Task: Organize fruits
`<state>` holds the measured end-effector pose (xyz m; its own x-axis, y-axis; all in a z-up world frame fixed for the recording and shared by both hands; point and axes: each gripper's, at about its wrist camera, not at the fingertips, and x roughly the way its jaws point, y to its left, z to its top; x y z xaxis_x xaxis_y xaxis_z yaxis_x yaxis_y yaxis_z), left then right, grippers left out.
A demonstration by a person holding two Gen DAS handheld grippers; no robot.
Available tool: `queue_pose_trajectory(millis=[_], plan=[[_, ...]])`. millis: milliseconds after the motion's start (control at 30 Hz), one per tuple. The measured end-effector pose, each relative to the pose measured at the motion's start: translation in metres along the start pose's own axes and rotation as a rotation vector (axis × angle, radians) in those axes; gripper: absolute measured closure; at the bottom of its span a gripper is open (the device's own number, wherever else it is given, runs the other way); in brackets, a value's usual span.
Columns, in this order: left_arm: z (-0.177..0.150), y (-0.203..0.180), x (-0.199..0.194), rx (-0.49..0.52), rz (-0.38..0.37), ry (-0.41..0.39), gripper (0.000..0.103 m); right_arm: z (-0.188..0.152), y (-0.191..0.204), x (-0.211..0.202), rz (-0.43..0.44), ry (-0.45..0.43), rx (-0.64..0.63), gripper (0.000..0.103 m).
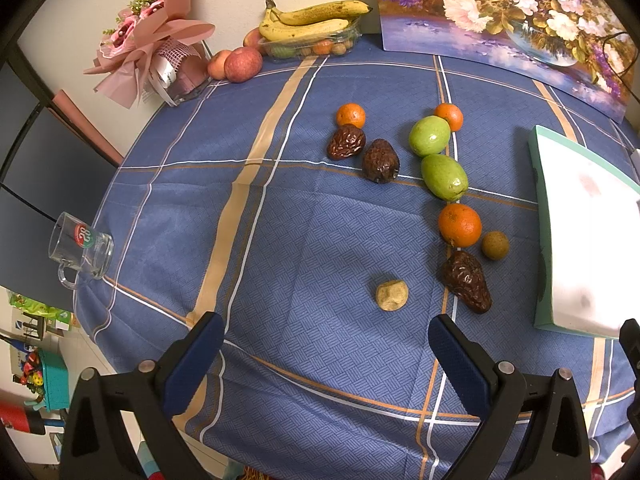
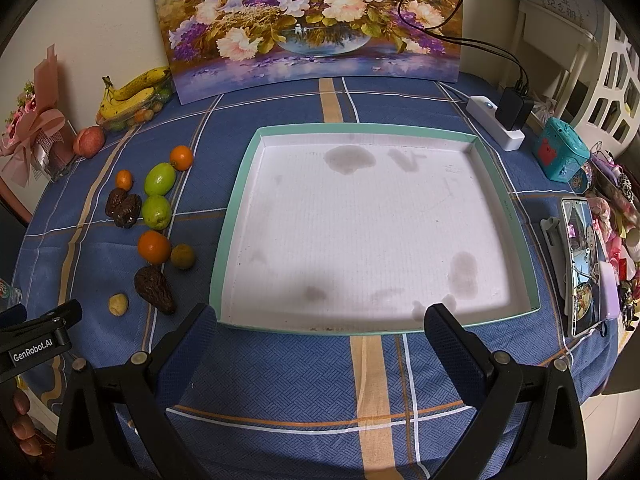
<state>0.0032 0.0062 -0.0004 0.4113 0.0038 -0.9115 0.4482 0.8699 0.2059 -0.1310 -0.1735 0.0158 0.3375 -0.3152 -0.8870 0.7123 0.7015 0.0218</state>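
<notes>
- While nothing has yet gone into the tray, the left wrist view shows the left hand-held gripper (image 1: 326,354) spread wide and empty, low over the blue checked cloth on the surface (image 1: 280,240), likely so it can close around a small fruit
- Nearest ahead of it lies a pale beige round fruit (image 1: 392,295), apart from the rest; a wrinkled brown date (image 1: 467,281) lies just right of it, then an orange (image 1: 460,225) beside a small brown longan (image 1: 495,245)
- Farther off sit two green fruits (image 1: 444,177), touching, two more dates (image 1: 381,161) and two small oranges (image 1: 351,115); the loose scatter suggests sorting is unstarted
- In the right wrist view, the right hand-held gripper (image 2: 320,334) is also wide and empty, hovering at the near rim of the teal-edged tray (image 2: 234,216), whose white floor holds no fruit
- That tray lies just right of the fruits, presumably the destination
</notes>
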Motion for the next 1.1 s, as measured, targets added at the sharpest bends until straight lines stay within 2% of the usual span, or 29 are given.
queue_pose_trajectory(millis=[667,933,1100], plan=[[0.0,0.001,-0.001,-0.005,-0.002,-0.003,0.0,0.0,0.001,0.001,-0.001,0.004,-0.002,0.0],[0.003,0.007,-0.006,-0.047,-0.054,-0.031,0.0,-0.002,-0.001,-0.003,0.008,-0.022,0.01,0.0],[0.012,0.013,-0.01,-0.082,-0.106,-0.082,0.0,-0.001,0.004,-0.007,0.031,-0.057,0.002,0.0]])
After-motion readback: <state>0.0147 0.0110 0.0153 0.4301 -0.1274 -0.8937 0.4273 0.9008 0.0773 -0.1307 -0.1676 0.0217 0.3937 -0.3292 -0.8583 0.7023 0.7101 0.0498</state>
